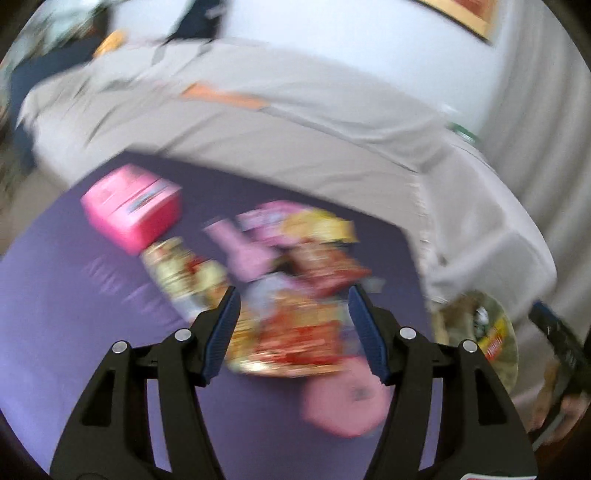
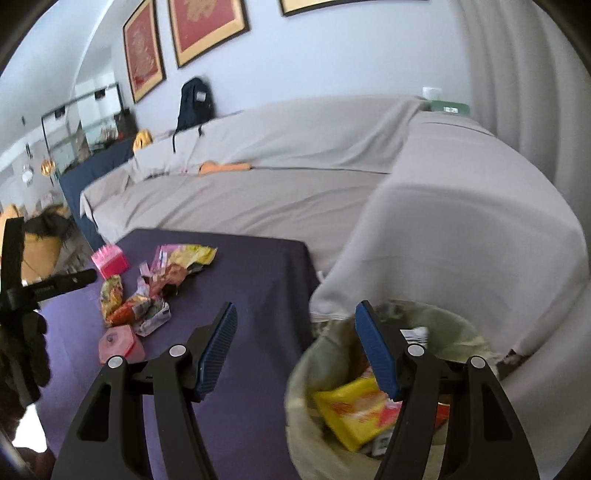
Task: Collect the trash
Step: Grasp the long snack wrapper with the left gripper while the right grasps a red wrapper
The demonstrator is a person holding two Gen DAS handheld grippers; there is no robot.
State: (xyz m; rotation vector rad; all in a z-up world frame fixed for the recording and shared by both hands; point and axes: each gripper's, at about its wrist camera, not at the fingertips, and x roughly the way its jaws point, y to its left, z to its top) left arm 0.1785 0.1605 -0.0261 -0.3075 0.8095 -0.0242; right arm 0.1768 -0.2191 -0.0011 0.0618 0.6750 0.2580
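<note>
Hand-held gripper, left (image 1: 293, 325): jaws spread wide, nothing between the pads; it hangs over the heap of wrappers in a badly blurred view.
Hand-held gripper, right (image 2: 295, 347): jaws wide apart and empty, over the near edge of the counter; its right finger lies across the rim of the bin.
Counter (image 2: 255, 280): low, draped in a dark purple cloth, with the sofa just behind it at 12 o'clock.
Trash on the counter: crumpled snack wrappers (image 2: 147, 291) in red, yellow and pink, heaped at about 10 o'clock of the right gripper, well apart from it. In the left view the same wrappers (image 1: 295, 295) lie straight ahead, between and just beyond the fingers.
Pink box (image 2: 109, 261): at the far left of the heap, at 11 o'clock in the right view.
Pink tub (image 2: 120, 345): lidded, at the near end of the heap; the contents cannot be seen.
Bin (image 2: 310, 362): lined with a pale bag, on the floor just beside the counter's right edge, at 5 o'clock in the right view.
Bin contents: a yellow packet (image 2: 354, 410) lying tilted on top, with other scraps beneath that are too hidden to name.
Sofa (image 2: 258, 199): long, under a grey cover, with a dark backpack (image 2: 194, 101) leaning on its back.
Wall: pale, with red framed pictures (image 2: 207, 27) at 11 o'clock.
</note>
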